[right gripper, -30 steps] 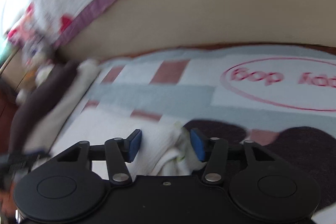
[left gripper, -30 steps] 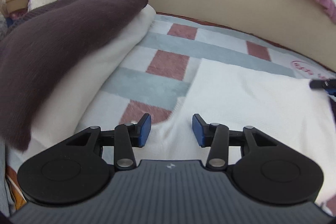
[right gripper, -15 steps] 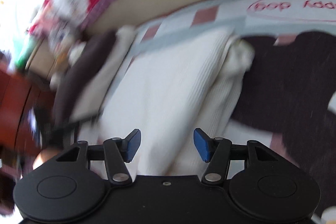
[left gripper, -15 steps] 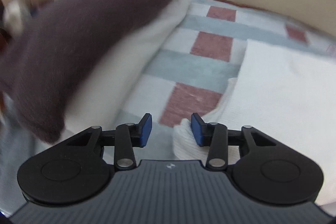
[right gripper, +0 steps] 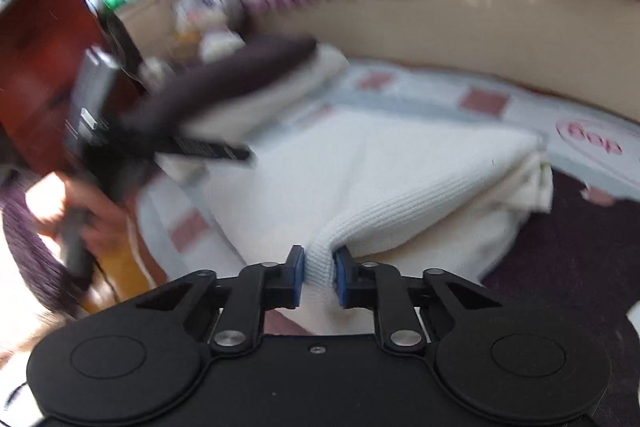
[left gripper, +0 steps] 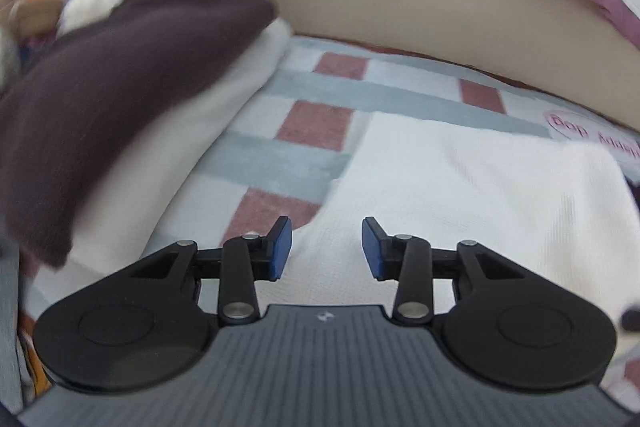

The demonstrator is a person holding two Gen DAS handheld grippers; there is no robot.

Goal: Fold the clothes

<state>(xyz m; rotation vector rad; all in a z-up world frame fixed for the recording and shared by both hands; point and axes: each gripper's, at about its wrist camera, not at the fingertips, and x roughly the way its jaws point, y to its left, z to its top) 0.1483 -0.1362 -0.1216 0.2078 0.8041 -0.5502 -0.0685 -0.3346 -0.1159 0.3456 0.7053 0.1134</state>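
R gripper is pinching a fold of white knit; L gripper is hovering over it w/ jaws wide, empty.

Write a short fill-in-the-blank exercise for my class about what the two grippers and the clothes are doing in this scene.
1. The right gripper has its jaws closed on a fold of the ______ knitted garment.
2. The left gripper has its jaws ______, with nothing held between them.
3. The dark brown garment lies on top of a ______ folded one.

Missing words: white; open; white
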